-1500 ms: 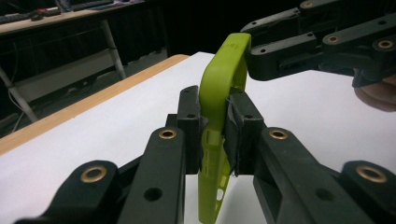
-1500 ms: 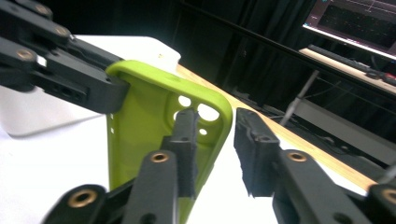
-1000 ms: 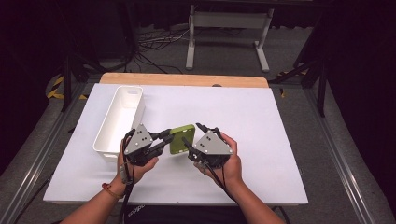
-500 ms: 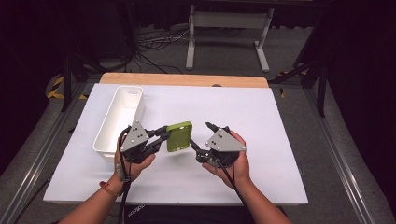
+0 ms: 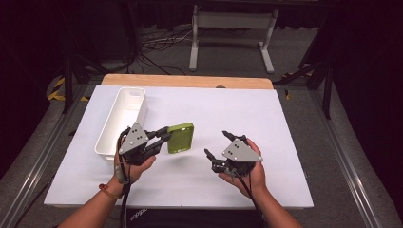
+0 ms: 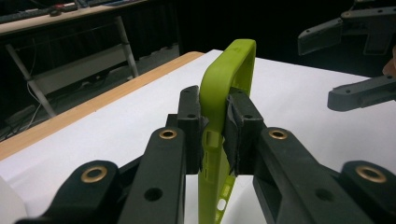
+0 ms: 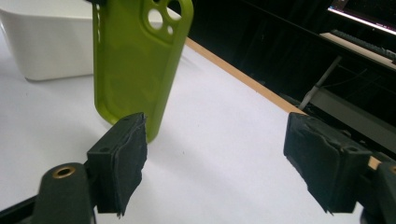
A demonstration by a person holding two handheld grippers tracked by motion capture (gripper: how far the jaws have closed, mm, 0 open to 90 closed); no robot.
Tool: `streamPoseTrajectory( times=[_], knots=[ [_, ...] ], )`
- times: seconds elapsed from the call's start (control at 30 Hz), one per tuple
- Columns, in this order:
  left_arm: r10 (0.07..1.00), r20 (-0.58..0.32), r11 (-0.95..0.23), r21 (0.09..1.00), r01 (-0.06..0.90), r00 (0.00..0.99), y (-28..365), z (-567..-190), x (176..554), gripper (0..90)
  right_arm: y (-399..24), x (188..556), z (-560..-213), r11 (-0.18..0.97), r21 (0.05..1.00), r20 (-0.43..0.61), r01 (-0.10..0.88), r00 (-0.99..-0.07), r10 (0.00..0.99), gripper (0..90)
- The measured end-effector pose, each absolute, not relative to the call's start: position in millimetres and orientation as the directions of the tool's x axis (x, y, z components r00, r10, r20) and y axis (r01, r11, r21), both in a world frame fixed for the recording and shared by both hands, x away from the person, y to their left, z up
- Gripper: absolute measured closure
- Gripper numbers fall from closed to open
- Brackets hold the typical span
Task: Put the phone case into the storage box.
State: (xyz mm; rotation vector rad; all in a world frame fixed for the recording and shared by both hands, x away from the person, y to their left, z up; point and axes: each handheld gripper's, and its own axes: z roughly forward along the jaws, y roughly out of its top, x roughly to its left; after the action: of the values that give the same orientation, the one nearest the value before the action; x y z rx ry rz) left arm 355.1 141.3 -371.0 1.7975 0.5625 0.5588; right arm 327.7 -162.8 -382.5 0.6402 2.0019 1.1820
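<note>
Your left gripper [image 5: 161,137] alone clamps the green phone case [image 5: 180,137] by one side wall above the table's [image 5: 285,123] left half, right gripper [image 5: 216,145] empty with jaws just opening, so the case may twist loose.

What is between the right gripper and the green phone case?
Nothing: in the high view, bare white table separates the right gripper from the green phone case.

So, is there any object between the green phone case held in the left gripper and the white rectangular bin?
Nothing visible stands between them. The green soft phone case is clamped in the left gripper, above the white table. The white rectangular plastic bin lies just beyond that gripper, so the gripper's own body is the nearest thing. The right gripper is open, on the opposite side.
</note>
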Motion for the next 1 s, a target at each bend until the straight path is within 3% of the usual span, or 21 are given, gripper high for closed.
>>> streamPoseTrajectory(
  times=[0.53,1.0],
  knots=[
    [0.622,0.1,-0.258,0.963,0.083,0.776,144,-369,355,78.4,-198,314,-409,0.47,0.877,-0.32,0.103,-0.606,0.728,18.0],
    [0.615,0.113,-0.24,0.97,0.049,0.78,152,-361,352,78.5,-215,311,-420,0.46,0.884,-0.323,0.082,-0.604,0.728,15.3]
  ],
)
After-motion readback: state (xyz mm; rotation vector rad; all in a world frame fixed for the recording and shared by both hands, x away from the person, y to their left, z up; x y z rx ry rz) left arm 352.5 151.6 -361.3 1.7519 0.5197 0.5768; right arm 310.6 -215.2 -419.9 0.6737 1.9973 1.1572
